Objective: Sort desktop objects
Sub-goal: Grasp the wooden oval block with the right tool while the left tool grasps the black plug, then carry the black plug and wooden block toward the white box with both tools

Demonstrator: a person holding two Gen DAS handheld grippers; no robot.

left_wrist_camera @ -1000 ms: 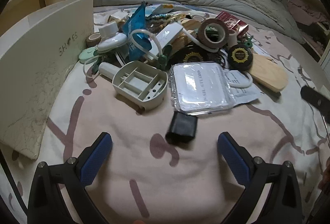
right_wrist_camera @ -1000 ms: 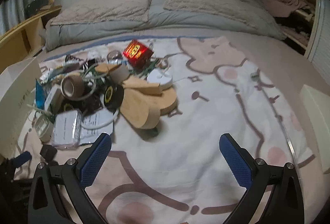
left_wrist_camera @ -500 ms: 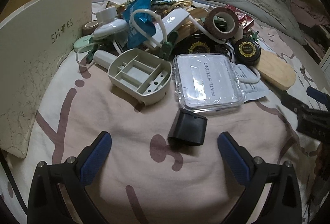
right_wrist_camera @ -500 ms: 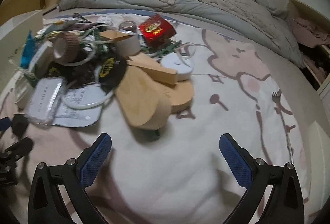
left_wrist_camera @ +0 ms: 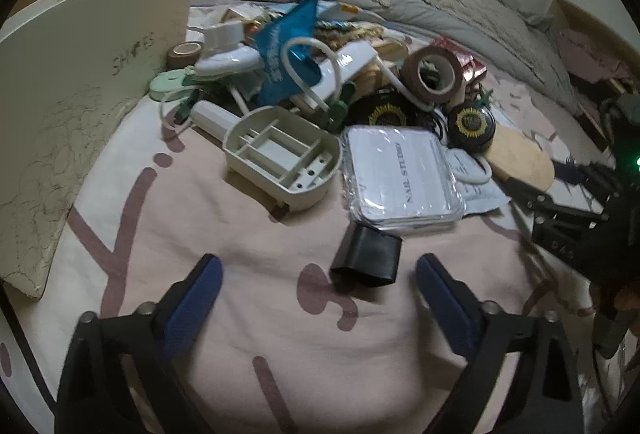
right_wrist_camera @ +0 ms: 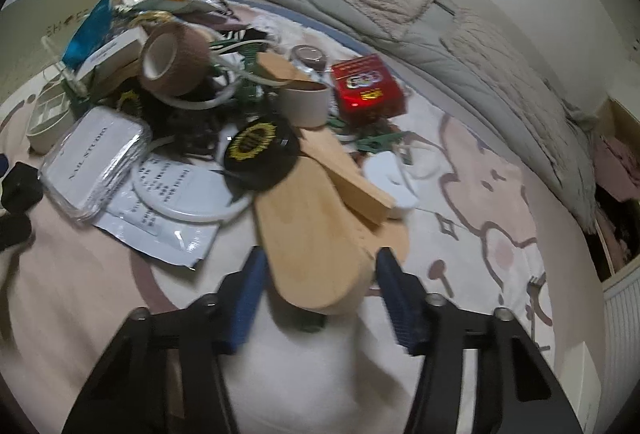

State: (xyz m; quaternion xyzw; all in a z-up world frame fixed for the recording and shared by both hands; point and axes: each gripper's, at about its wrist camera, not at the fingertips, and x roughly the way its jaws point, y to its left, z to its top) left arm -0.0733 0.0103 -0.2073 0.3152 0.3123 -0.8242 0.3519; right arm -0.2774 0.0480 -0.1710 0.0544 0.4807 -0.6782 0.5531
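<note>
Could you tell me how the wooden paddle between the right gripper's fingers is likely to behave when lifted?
The wooden paddle looks stiff, so it should not flex. Its far end lies under a wooden block and a black disc, which will probably slide off. The right gripper, jaws just closing, flanks only the rounded end, so it may tilt.

Dim, warm indoor light fills both views, with soft shadows under the clutter ahead of the fingers [left_wrist_camera: 204, 282]. Both fisheye views bend straight edges near their black round borders. In the right wrist view, motion blur smears the fingers [right_wrist_camera: 248, 294] and the wooden board [right_wrist_camera: 312, 234] between them. Glare glints off the clear plastic case [left_wrist_camera: 400, 178].
</note>
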